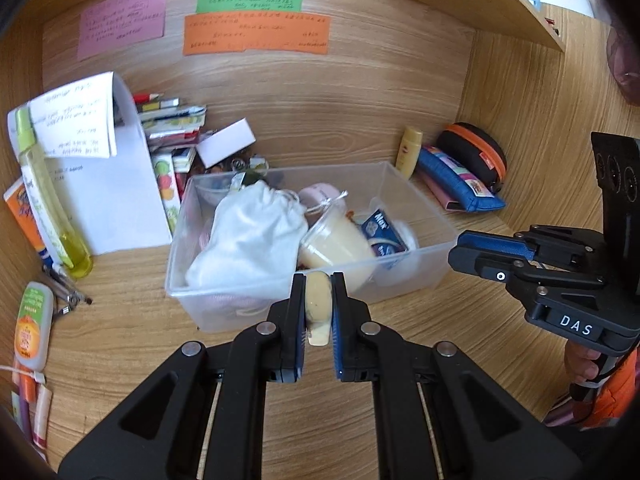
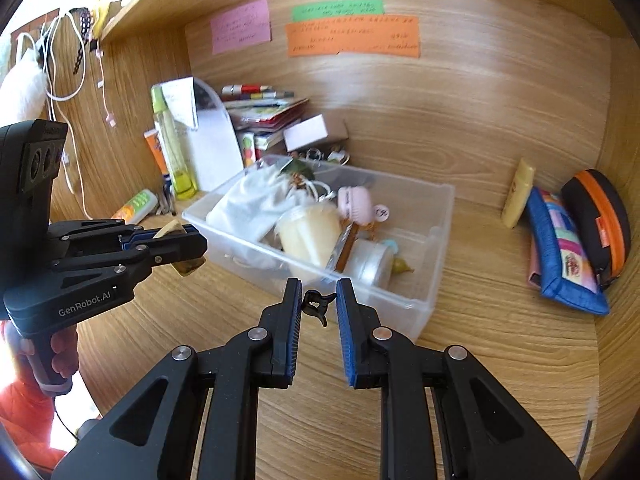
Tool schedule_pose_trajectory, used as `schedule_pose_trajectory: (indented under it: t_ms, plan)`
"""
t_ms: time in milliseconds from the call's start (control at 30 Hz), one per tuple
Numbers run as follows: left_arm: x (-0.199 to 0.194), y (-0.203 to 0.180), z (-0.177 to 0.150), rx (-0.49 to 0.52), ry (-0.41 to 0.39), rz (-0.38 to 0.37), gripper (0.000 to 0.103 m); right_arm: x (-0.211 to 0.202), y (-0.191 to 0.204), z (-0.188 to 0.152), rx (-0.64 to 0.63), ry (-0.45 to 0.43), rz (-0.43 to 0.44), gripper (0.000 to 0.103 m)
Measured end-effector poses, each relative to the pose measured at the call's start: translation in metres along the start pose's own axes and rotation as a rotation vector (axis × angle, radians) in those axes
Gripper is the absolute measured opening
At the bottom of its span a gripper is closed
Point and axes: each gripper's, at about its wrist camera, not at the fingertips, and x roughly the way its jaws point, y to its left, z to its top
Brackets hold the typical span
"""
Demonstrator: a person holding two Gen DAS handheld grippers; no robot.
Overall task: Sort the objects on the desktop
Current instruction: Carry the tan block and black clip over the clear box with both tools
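The left gripper (image 1: 318, 308) is closed on a small cream-coloured piece (image 1: 319, 312), pale and rounded like an eraser, which stands upright between the two blue pads; in the right wrist view this same gripper (image 2: 182, 248) comes in from the left, and the piece (image 2: 188, 266) shows above and below its fingers. The right gripper (image 2: 318, 304) is closed on a small black hair clip (image 2: 316, 305), pinched at the fingertips; in the left wrist view the right gripper (image 1: 476, 256) is at the right side, seen from the side, and the clip cannot be seen there. Both grippers are above the wooden desk (image 1: 400, 360), just near of the clear plastic box (image 1: 436, 240); neither held thing is in the box. Inside the box lie a white cloth bag (image 1: 252, 236), a plastic cup (image 1: 336, 240) with cream content and a pink round thing (image 1: 316, 196), among other small items. Far left of the box stand a green bottle (image 1: 52, 208), white papers (image 1: 112, 184) and a pile of books (image 1: 172, 120); to the right, against the wall, are a yellow tube (image 1: 410, 150), a blue pouch (image 1: 460, 180) and a black case with orange zip (image 1: 476, 152). On the far wall are pink (image 1: 122, 20), green (image 1: 248, 3) and orange (image 1: 256, 34) notes.
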Motion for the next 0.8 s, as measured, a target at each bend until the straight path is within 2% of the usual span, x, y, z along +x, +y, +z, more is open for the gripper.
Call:
schedule_pose_trajectory:
  t_ms: [400,800]
  plan:
    - [0.014,-0.006,0.028,0.016,-0.022,-0.029,0.010,-0.007,-0.024,0.014,0.005,-0.034,-0.036,0.016]
    - [0.056,0.008,0.031,-0.003,0.049,-0.028,0.010,0.028,-0.045,0.017,0.030,0.021,-0.063,0.016]
